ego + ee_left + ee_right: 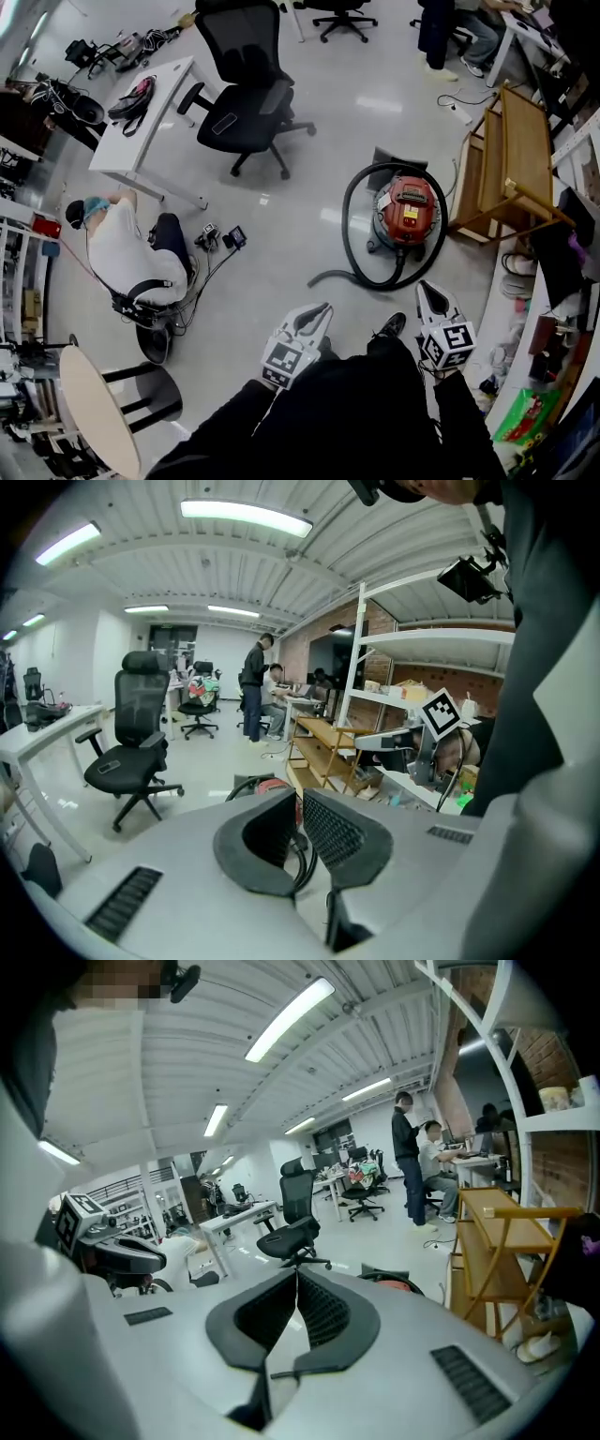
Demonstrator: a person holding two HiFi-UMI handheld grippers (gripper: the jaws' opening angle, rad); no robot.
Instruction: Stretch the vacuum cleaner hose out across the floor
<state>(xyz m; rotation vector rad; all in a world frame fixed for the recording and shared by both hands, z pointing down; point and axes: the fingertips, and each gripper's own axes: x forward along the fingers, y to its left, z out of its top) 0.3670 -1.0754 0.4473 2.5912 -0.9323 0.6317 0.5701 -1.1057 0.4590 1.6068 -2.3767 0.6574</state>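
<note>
On the pale floor ahead, the black ribbed vacuum hose (344,230) lay looped around the red-and-silver canister vacuum cleaner (406,211), free end trailing left. The left claw (322,311) and right claw (427,291) hovered nearby, both closed and empty. Opening one onto that free end, then pulling steadily leftward, seemed wisest.

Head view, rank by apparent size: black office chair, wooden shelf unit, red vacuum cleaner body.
1-2. black office chair and wooden shelf unit: they look about alike, so I won't rank them.
3. red vacuum cleaner body: clearly smallest.
</note>
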